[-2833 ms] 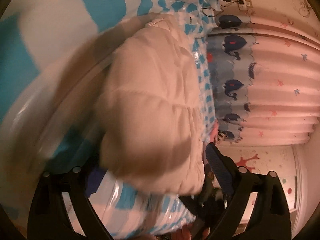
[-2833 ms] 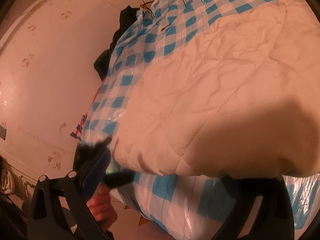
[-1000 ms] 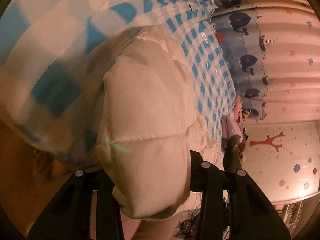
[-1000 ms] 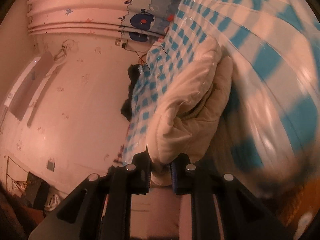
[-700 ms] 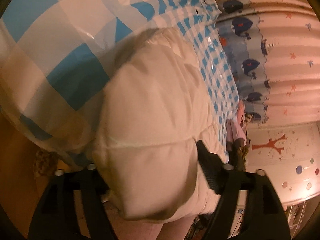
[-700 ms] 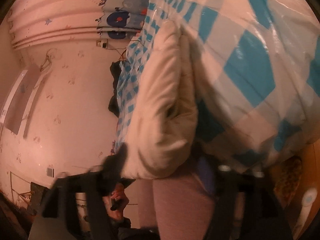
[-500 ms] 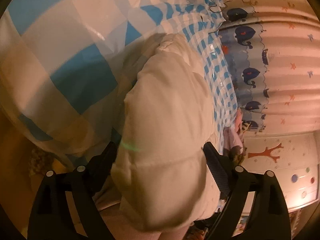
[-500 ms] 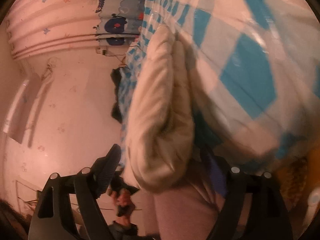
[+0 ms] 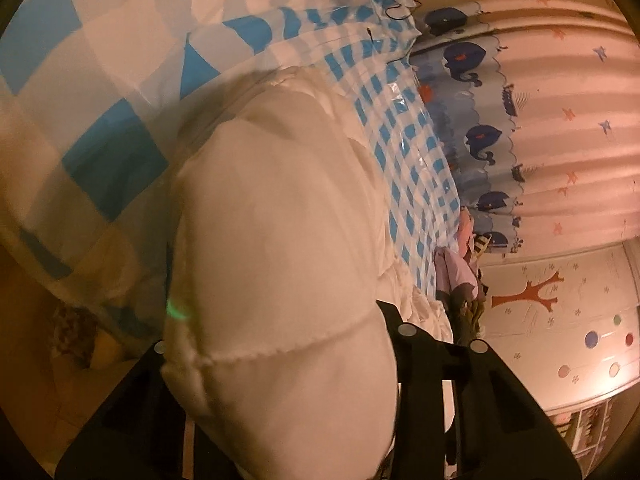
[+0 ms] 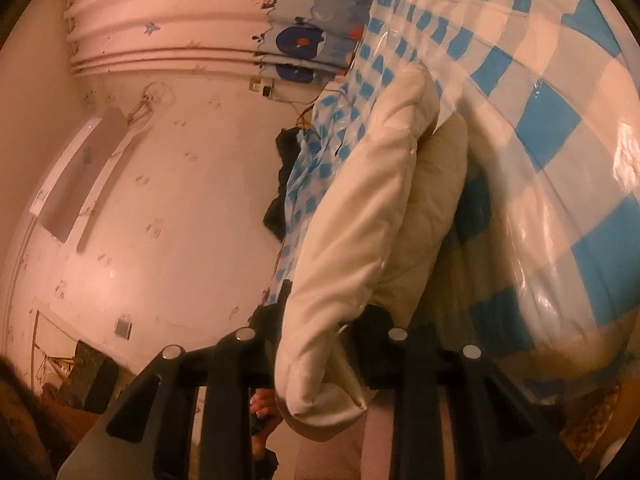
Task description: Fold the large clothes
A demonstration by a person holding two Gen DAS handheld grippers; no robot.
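Both tools are clamped on the same puffy white jacket, one at each end of its near edge. The left tool has a fat quilted section bulging up between its black fingers. Its jaws have just been closing, and now the padding fills the gap and spills over the top, so only the right-hand finger shows properly. The other one is mostly buried under fabric.

The right tool pinches a thinner bit: a folded flap of the jacket runs between the jaws and the end hangs out below them. Those jaws have also just been closing, and the fingers sit tight against the cloth on both sides.

The jacket lies on the bed, on a shiny blue-and-white checked sheet. It stretches away from the tools toward the far side, its near end overhanging the bed edge where the tools hold it. From the right view it looks doubled over on itself, though the fisheye warps it, so I'm not sure how many layers there are.

Behind the bed hangs a pink curtain with whales and stars. A hand peeks out below the right tool.
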